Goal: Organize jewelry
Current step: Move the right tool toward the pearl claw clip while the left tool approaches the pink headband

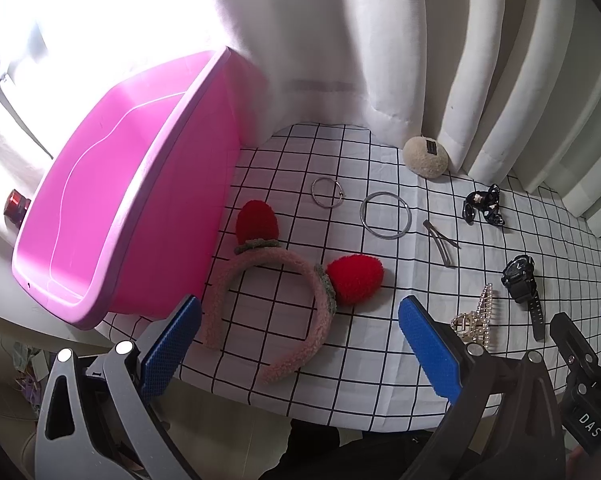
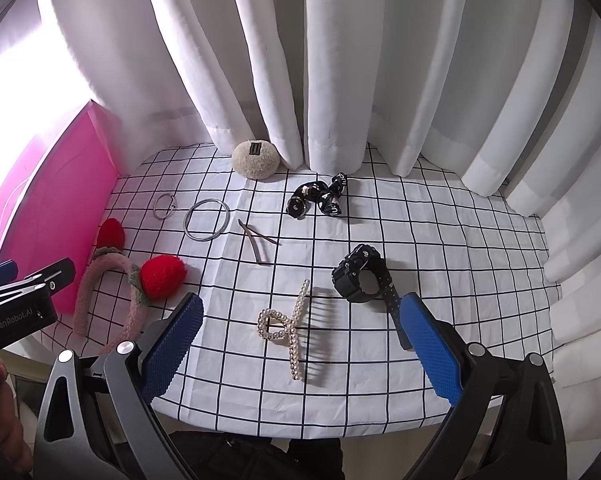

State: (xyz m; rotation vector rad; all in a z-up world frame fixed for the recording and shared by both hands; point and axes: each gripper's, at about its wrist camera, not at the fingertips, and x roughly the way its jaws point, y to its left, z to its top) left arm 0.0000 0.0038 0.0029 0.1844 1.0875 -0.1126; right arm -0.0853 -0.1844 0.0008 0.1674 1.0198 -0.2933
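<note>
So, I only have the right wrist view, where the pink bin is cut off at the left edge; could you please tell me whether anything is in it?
Observer: In the left wrist view, the part of the pink bin interior that shows holds nothing.
Operator: Thank you. Is anything beside it on the side I cannot see?
Observer: Yes, a small dark red object sits by the bin's outer left wall; I cannot tell what it is.
Operator: And is the left gripper holding anything?
Observer: No, the left gripper is open and empty, with the pink headband lying on the checked cloth just ahead of it.
</note>
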